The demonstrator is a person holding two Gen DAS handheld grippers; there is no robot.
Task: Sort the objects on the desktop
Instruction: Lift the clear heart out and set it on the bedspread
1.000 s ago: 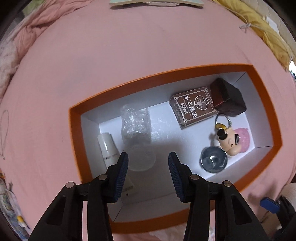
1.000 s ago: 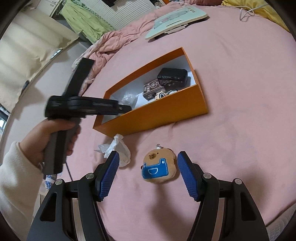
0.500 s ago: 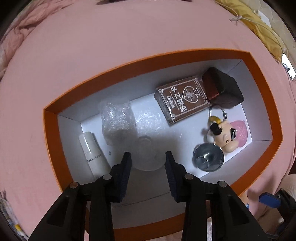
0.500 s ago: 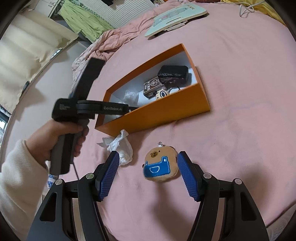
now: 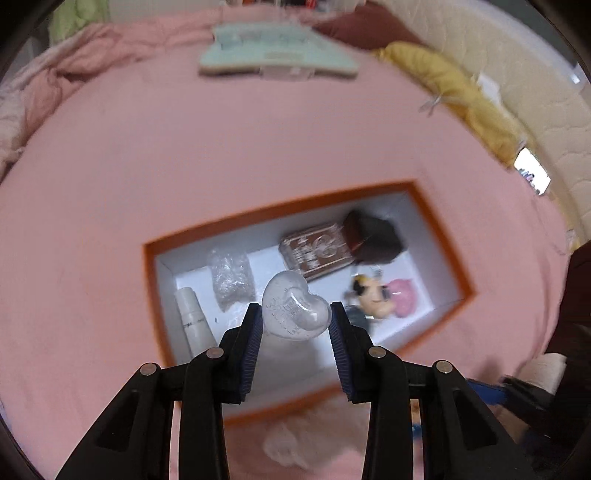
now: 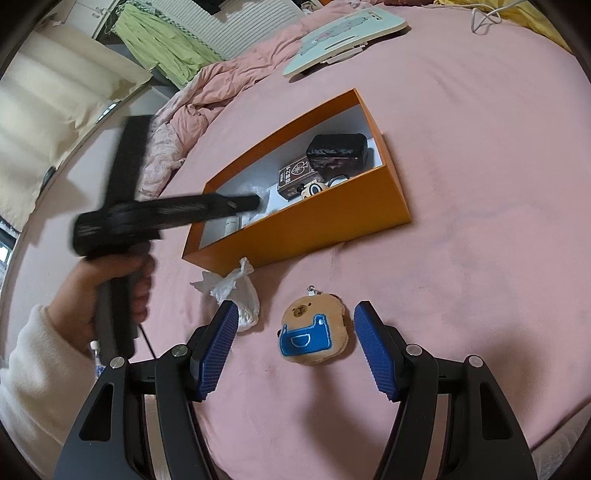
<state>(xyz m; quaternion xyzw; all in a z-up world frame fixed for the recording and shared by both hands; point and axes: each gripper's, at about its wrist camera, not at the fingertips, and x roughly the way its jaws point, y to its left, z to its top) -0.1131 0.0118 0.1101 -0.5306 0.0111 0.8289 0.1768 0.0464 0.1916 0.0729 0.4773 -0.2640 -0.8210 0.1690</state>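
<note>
My left gripper (image 5: 295, 319) is shut on a clear heart-shaped plastic case (image 5: 294, 311) and holds it above the orange box (image 5: 155, 295). The box holds a white tube (image 5: 192, 317), a crinkled clear bag (image 5: 231, 278), a brown card box (image 5: 317, 251), a dark case (image 5: 373, 236) and a keychain figure (image 5: 373, 295). My right gripper (image 6: 295, 339) is open, low over the pink bedspread, with a round plush keychain with a blue patch (image 6: 314, 336) between its fingers. The left gripper (image 6: 243, 203) also shows in the right wrist view, over the box (image 6: 314, 225).
A crumpled white plastic bag (image 6: 236, 291) lies beside the box's near corner. A pale green board (image 6: 343, 33) lies at the far side of the bed. Rumpled pink blanket (image 6: 184, 122) lies at the left; yellow cloth (image 5: 454, 96) at the right.
My left gripper closed on the clear heart case inside the box and lifted it up and back out. My right gripper stayed open over the plush keychain.
</note>
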